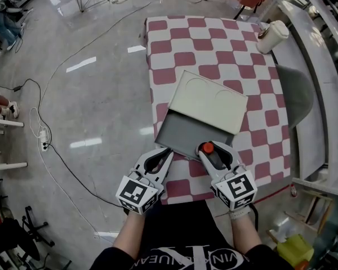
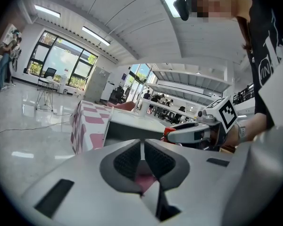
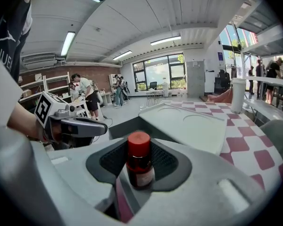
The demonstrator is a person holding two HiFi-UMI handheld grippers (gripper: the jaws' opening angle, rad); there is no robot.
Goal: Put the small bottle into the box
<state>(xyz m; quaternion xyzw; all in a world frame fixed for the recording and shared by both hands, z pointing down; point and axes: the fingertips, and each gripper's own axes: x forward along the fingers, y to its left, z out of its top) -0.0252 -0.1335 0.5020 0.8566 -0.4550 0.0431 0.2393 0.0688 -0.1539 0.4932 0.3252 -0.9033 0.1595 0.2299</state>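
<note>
While pinching the small bottle point(image 3: 140, 163) in the right gripper point(image 1: 207, 149) at the table's point(image 1: 214, 44) near edge, could clip the wall of the box point(image 1: 183, 135) and drop it; no catch from the left gripper's point(image 1: 167, 151) pressed-together, empty jaws.

Left claw point(image 1: 168, 151), right claw point(image 1: 207, 148): the cube at the rear of each carries black-and-white square code markers, with no lettering. Just behind both claws is a black shirt point(image 1: 187, 256) with white curved print, cut off by the frame edge; "VIN K" and "N JEAN" are legible around a large linked-letter logo. Held in the right claw, the small bottle point(image 3: 139, 160) has a pale label with print too small to read.
</note>
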